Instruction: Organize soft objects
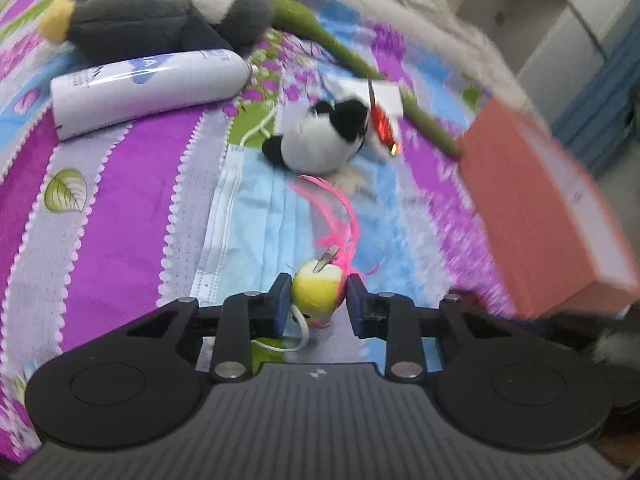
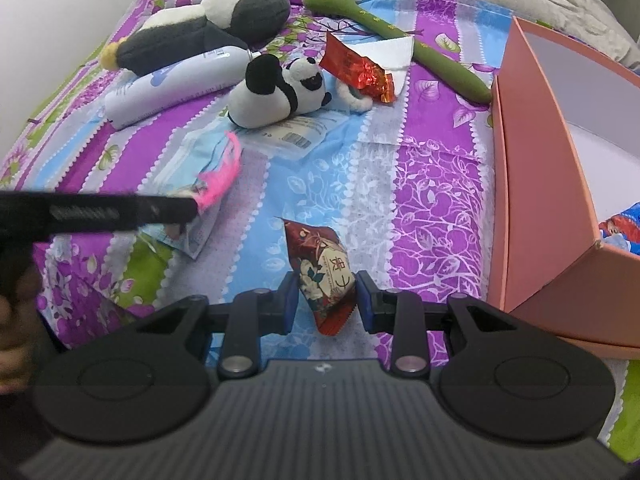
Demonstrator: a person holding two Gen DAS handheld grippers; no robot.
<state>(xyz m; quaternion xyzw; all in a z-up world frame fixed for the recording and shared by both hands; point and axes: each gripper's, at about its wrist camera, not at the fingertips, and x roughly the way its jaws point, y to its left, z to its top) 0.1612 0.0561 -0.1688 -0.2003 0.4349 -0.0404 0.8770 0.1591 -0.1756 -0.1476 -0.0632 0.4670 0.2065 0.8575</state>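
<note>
My left gripper (image 1: pixel 319 300) is shut on a small yellow plush toy (image 1: pixel 314 286) with a pink feather (image 1: pixel 344 216), and both blue pads touch its sides. It hangs low over a blue face mask (image 1: pixel 248 216) on the bedspread. My right gripper (image 2: pixel 328 300) is shut on a red flower-printed packet (image 2: pixel 320 256) just above the bed. A panda plush (image 1: pixel 320 140) (image 2: pixel 276 96) lies in the middle. A large grey and white plush (image 1: pixel 160 12) (image 2: pixel 208 28) lies at the back, and a long green plush (image 2: pixel 400 36) runs toward the pink box (image 2: pixel 560 160).
A white spray can (image 1: pixel 148 88) (image 2: pixel 172 88) lies by the grey plush. A red foil packet (image 2: pixel 356 68), a white tissue (image 2: pixel 396 52) and a clear wrapped pack (image 2: pixel 292 136) lie near the panda. The open pink box (image 1: pixel 540 208) stands at the right edge.
</note>
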